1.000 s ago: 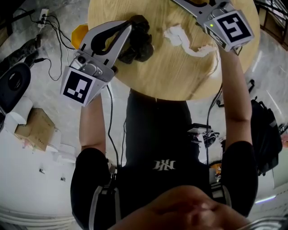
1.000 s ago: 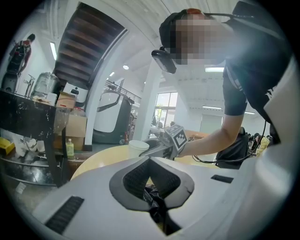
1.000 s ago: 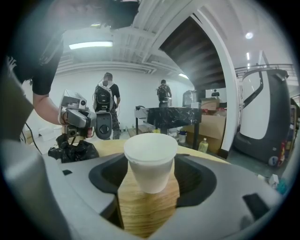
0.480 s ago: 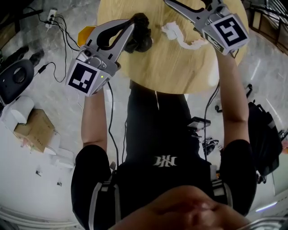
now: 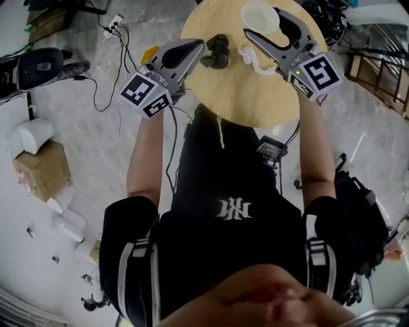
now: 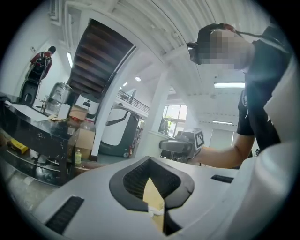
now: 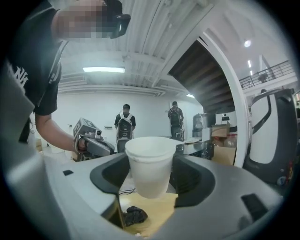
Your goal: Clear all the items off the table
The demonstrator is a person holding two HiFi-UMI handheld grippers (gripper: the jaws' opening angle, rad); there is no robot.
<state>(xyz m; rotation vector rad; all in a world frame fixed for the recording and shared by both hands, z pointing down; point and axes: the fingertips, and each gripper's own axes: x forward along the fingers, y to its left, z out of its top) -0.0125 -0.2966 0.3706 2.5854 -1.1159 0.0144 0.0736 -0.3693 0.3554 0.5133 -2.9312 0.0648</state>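
A round wooden table stands far below me. My right gripper is shut on a white paper cup, held upright above the table; the right gripper view shows the cup squeezed between the black pads. On the table lie a crumpled black object and a twisted white tissue. Under the cup, the black object shows again in the right gripper view. My left gripper hangs over the table's left edge, beside the black object, shut with nothing in it.
On the floor at the left lie a cardboard box, cables with a power strip and a black device. A black bag sits at the right. Two people stand in the background.
Both grippers have risen well above the table, which now looks smaller. The white cup has come into view in the right gripper. The black object and tissue stay on the table.
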